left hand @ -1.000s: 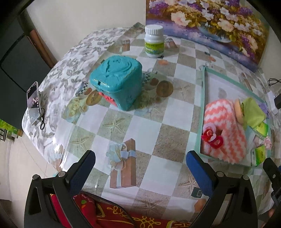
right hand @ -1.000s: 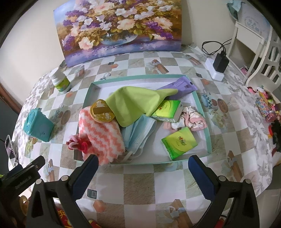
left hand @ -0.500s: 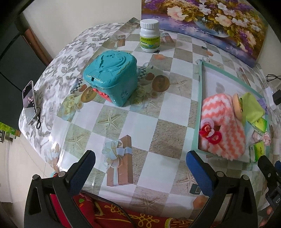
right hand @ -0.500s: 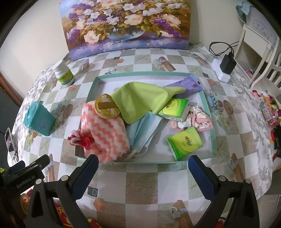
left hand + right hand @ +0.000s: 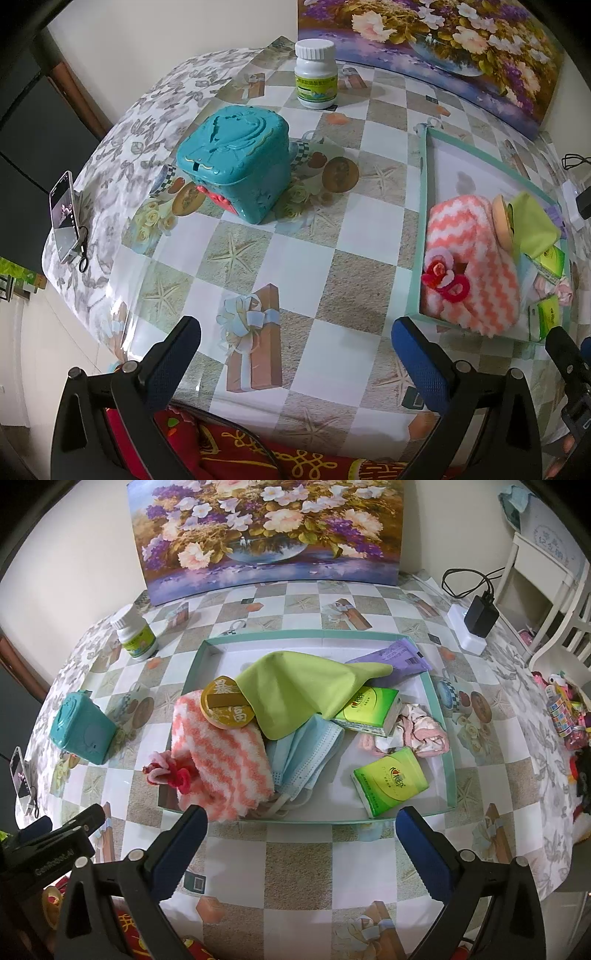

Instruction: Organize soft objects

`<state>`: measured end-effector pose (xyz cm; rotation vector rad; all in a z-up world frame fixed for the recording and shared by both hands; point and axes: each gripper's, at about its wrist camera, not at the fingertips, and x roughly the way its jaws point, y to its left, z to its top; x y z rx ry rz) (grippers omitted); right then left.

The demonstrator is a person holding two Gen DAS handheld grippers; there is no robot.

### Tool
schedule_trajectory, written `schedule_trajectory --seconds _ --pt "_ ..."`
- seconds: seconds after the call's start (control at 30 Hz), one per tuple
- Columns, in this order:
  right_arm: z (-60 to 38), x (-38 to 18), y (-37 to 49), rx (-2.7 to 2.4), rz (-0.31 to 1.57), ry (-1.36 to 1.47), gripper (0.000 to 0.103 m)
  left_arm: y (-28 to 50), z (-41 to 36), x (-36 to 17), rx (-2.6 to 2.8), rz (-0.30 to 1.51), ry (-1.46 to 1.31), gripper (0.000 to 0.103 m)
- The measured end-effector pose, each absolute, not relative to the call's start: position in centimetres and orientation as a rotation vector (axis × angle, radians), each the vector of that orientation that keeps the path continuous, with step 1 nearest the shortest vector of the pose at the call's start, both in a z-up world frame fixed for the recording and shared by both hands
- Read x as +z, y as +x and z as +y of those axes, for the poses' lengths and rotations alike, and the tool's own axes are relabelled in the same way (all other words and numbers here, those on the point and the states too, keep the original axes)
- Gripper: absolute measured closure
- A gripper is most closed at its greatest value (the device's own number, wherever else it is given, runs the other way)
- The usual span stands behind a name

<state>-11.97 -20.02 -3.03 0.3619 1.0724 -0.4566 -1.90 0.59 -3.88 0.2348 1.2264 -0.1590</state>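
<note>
Both hand-held grippers, left (image 5: 295, 354) and right (image 5: 301, 834), spread wide and empty before teal-rimmed tray (image 5: 448, 760); fluffy coral-and-white zigzag towel (image 5: 221, 753) likely light, yielding, best pinched mid-fold.

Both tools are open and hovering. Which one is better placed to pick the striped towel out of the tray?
Right. The right tool faces the tray, with the striped towel just ahead of it. The left tool points at bare tablecloth, with the tray off to its right.

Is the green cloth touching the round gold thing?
Touching. The right wrist view shows the green cloth draped over the round gold disc's right edge, no gap between them.
</note>
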Motion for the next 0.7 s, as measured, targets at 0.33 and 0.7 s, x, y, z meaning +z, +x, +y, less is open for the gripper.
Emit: schedule_trajectory --seconds 0.33,0.7 --pt "-20.03 -3.08 -11.96 -0.458 1.073 0.362 0.000 -1.87 0.60 -3.97 -0.160 1.231 0.239 0.000" --pt "-20.03 -3.15 -11.95 -0.458 1.074 0.361 0.000 -1.89 0.59 -4.06 -0.160 1.236 0.243 0.000"
